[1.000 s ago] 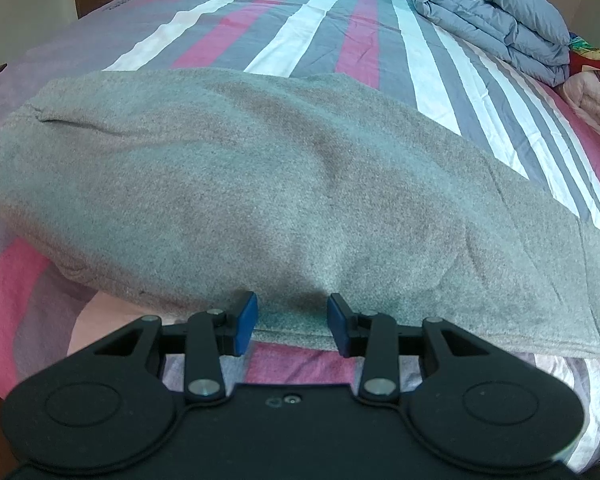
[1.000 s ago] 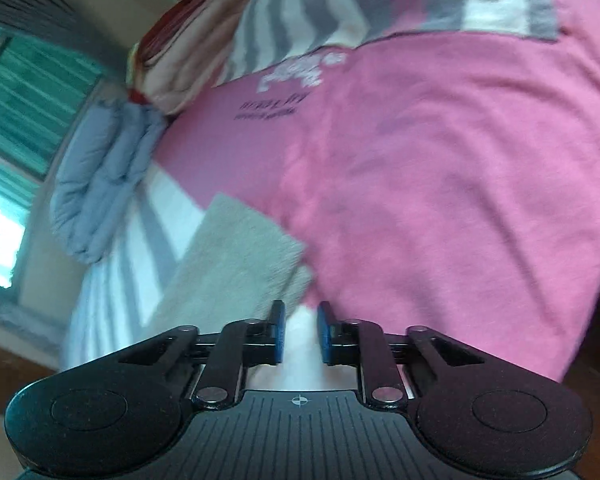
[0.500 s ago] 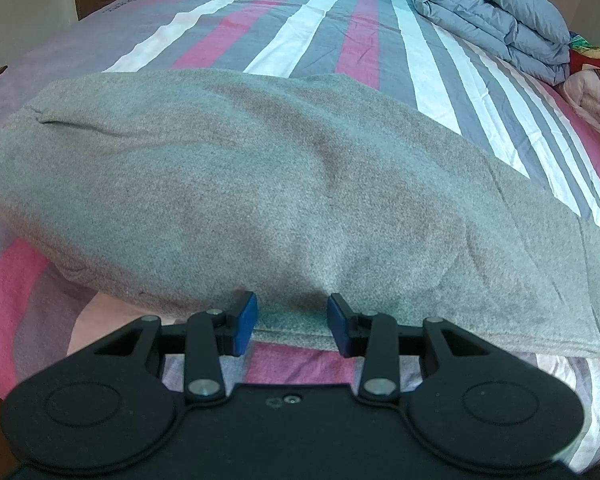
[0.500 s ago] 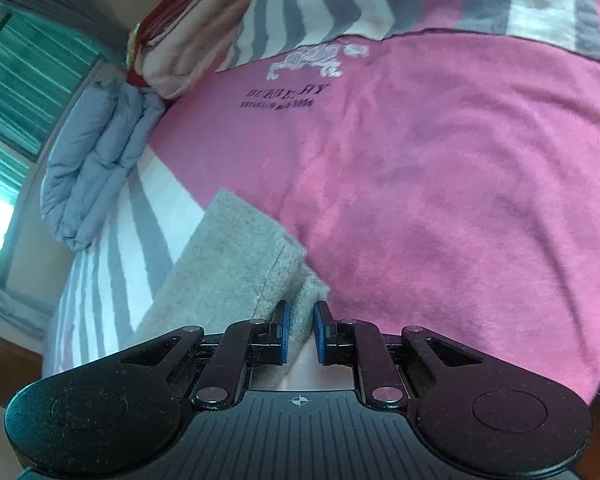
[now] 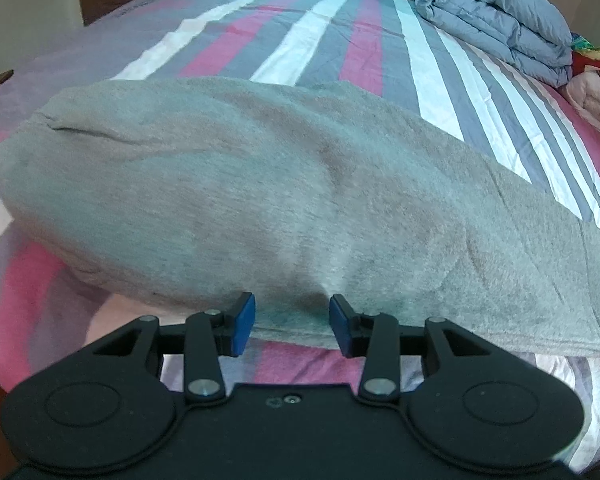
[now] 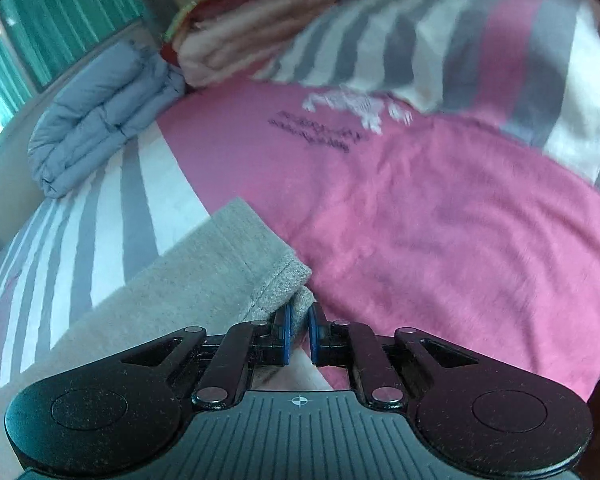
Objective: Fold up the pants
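Grey fleece pants (image 5: 260, 200) lie flat across the striped bedsheet (image 5: 300, 32), spanning most of my left wrist view from the far left round to the right edge. My left gripper (image 5: 292, 324) sits at the near hem, jaws part-open, blue pads (image 5: 244, 322) standing either side of the fabric edge with clear gaps, so nothing gripped on that side. Hem runs on right past the gripper, sheet stripes showing under it. Top right of that view: folded grey-blue duvet (image 5: 496, 16), and a pink folded blanket (image 5: 596, 92) just beside it at the frame edge. On the right wrist view, same duvet (image 6: 100, 112) sits left under a window with green curtains (image 6: 52, 28). Pant leg cuff (image 6: 260, 276) comes in from lower left, stitched hem visible, and ends at my right gripper (image 6: 299, 330). Those jaws have just been closing and are now narrow, pinching the cuff corner between the pads. Right of that is a big pink blanket (image 6: 440, 232) with printed lettering, blurred, cannot read it. Striped pillow (image 6: 480, 48) beyond it, upper right.
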The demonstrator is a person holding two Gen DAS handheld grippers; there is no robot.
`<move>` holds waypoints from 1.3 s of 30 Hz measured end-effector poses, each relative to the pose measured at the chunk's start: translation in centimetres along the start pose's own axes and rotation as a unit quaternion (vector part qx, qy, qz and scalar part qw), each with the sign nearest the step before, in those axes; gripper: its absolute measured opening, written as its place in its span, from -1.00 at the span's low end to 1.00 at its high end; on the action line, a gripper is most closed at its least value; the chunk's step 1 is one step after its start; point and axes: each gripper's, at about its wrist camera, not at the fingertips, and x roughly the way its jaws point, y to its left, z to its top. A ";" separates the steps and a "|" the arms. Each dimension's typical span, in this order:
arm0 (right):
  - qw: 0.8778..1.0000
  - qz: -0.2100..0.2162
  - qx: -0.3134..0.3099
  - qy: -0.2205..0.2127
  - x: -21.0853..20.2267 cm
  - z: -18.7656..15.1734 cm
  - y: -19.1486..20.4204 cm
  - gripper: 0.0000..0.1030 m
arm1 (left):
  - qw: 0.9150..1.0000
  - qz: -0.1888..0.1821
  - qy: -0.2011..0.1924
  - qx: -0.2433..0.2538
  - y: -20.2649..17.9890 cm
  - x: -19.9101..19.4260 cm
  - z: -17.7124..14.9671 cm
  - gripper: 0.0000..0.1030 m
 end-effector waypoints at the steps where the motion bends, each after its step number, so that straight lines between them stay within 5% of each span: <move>1: 1.000 -0.006 -0.003 0.009 0.3 -0.3 0.1 -0.83 | 1.000 -0.002 -0.002 -0.013 0.6 -0.4 0.1 -0.37; 9: 0.997 0.028 0.069 0.025 -0.4 -0.9 -1.5 -0.82 | 0.988 0.086 -0.026 -0.128 9.7 -3.7 1.8 -0.10; 18: 0.978 0.118 0.154 0.080 -1.0 -1.1 -1.2 -0.82 | 0.969 0.052 -0.002 -0.243 15.8 -2.3 2.6 -0.10; 21: 0.974 0.126 0.169 0.086 -0.2 -1.1 -0.6 -0.82 | 0.967 0.045 -0.012 -0.252 16.4 -1.9 2.9 -0.20; 26: 0.972 0.132 0.164 0.104 0.5 -1.0 0.7 -0.82 | 0.965 0.020 -0.020 -0.262 16.9 -1.5 3.5 -0.68; 31: 0.972 0.129 0.166 0.107 0.7 -1.5 1.0 -0.82 | 0.963 0.025 -0.023 -0.267 17.3 -0.8 4.1 -0.75; 35: 0.975 0.123 0.154 0.104 0.4 -1.7 1.3 -0.82 | 0.957 0.045 -0.012 -0.288 18.2 0.3 4.1 -0.58; 39: 0.976 0.117 0.150 0.104 0.8 -1.7 1.8 -0.82 | 0.950 0.040 -0.043 -0.308 19.1 -0.2 4.0 -1.00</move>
